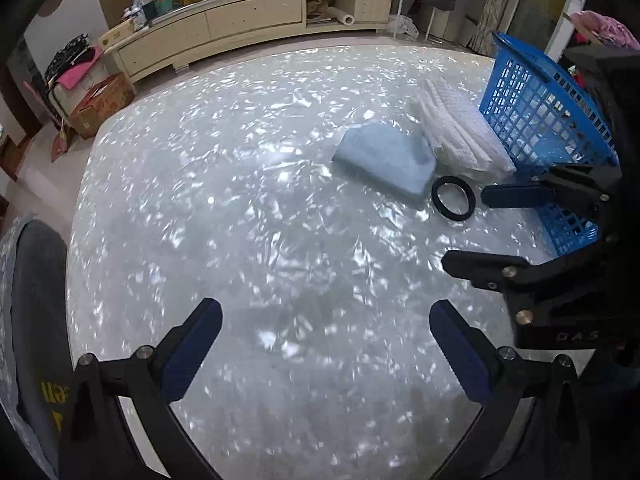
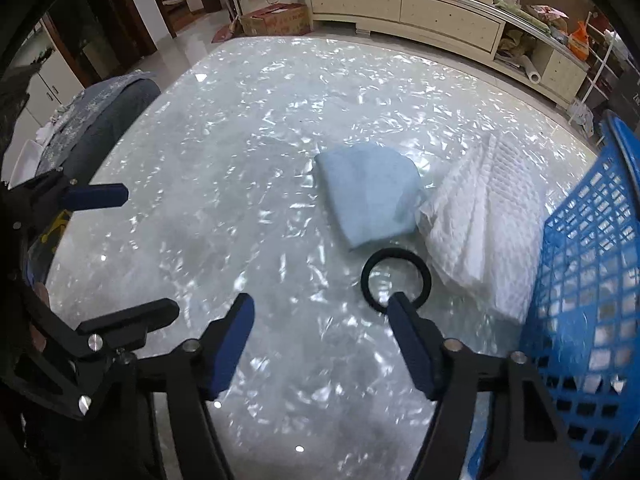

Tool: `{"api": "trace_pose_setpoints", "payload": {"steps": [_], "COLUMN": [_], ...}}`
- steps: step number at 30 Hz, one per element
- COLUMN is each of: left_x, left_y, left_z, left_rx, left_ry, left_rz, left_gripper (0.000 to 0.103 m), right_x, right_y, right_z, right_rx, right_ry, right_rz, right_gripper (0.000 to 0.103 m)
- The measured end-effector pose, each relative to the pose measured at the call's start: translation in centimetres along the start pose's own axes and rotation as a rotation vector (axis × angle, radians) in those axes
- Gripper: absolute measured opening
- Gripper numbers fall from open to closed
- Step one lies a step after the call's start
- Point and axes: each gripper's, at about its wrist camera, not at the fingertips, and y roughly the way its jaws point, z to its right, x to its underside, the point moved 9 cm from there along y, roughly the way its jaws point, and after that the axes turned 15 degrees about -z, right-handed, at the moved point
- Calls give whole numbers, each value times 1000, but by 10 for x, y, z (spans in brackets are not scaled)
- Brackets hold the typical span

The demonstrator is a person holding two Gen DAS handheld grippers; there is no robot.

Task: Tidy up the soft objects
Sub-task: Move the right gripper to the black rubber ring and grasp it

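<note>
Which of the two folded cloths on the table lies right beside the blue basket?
The white quilted cloth: it lies against the blue basket. The light blue cloth lies on its far side from the basket, with a black ring in front.

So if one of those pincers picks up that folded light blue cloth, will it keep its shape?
Probably not. The light blue cloth lies in soft rounded folds, so it would likely droop and unfold when pinched at one edge. It looks thin, so probably light. On the glossy table it may slide when pushed.
</note>
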Motion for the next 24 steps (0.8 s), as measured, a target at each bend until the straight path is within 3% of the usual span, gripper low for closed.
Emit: {"api": "trace_pose_setpoints", "payload": {"steps": [6, 9, 15, 20, 24], "left_x": [-20, -25, -31, -33, -30], "left_y": [16, 23, 33, 39, 37], "left_z": [-3, -4, -6, -6, -5], "left_rx": [-1, 2, -5, -4, 2], "left_ry": [6, 10, 20, 21, 20], "left_rz": [-4, -9, -16, -15, -7], "left_gripper": [103, 103, 103, 103, 103], "right_x": [-9, -9, -6, -2, 1], "right_y": [16, 20, 26, 27, 27], "right_z": [12, 14, 17, 13, 9], "right_rx": [-1, 4, 23, 57, 59], "right_ry": [15, 10, 3, -43, -54], "right_rz": [-30, -45, -52, -42, -51], "right_gripper": [49, 37, 35, 5, 4]}}
